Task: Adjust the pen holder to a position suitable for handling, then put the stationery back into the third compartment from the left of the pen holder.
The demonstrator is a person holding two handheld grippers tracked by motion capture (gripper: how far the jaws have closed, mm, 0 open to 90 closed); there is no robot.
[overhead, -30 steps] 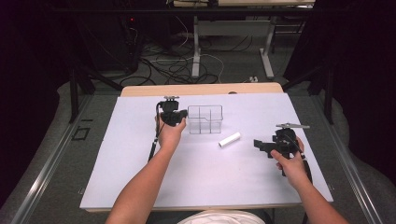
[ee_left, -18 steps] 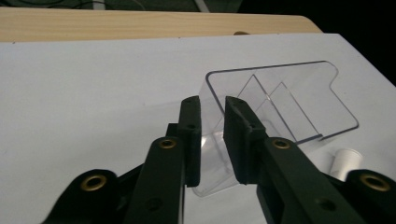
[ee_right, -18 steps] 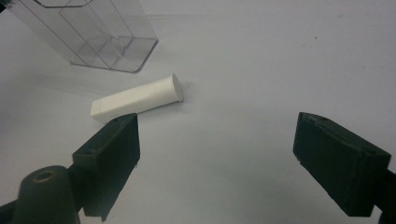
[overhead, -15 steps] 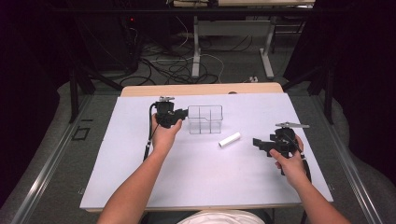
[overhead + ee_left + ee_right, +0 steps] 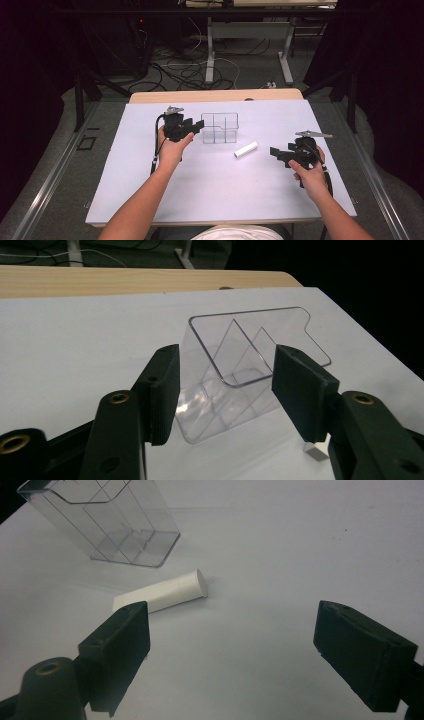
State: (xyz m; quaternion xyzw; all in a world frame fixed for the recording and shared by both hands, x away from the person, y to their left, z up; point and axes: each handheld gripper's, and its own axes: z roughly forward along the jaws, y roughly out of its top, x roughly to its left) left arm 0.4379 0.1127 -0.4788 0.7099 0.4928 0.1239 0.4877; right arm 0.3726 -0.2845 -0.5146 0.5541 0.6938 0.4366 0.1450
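Dim workshop floor with loose cables beyond, then white table [image 5: 200, 195] covering most of the high view, bare apart from two small items, presumably to leave both claws free approach. Next in size, clear divided organizer [image 5: 220, 128] standing upright just ahead of the left gripper [image 5: 195, 126], open top up, likely so that something can be dropped into a compartment. Seen along the left gripper [image 5: 225, 385] itself, near wall of the organizer [image 5: 240, 370] sitting between the spread jaws, one pad on each side and neither clearly touching; judged as lining up to steady or grasp that wall. Left forearm stretched forward from the bottom edge, hand wrapped round the handle, jaws pointing toward the person's right. Smaller again, white cylinder [image 5: 246, 149] lying on its side, well apart from the right gripper [image 5: 280, 153] and ahead of its jaw tips, just short of the organizer. From the right gripper [image 5: 230, 645], jaws wide apart and empty, cylinder [image 5: 162, 597] lying beyond the left-hand pad, organizer [image 5: 110, 522] farther off. Right hand low near the table's right edge, wrist bent, jaws aimed leftward at the cylinder, probably the piece meant for the organizer.
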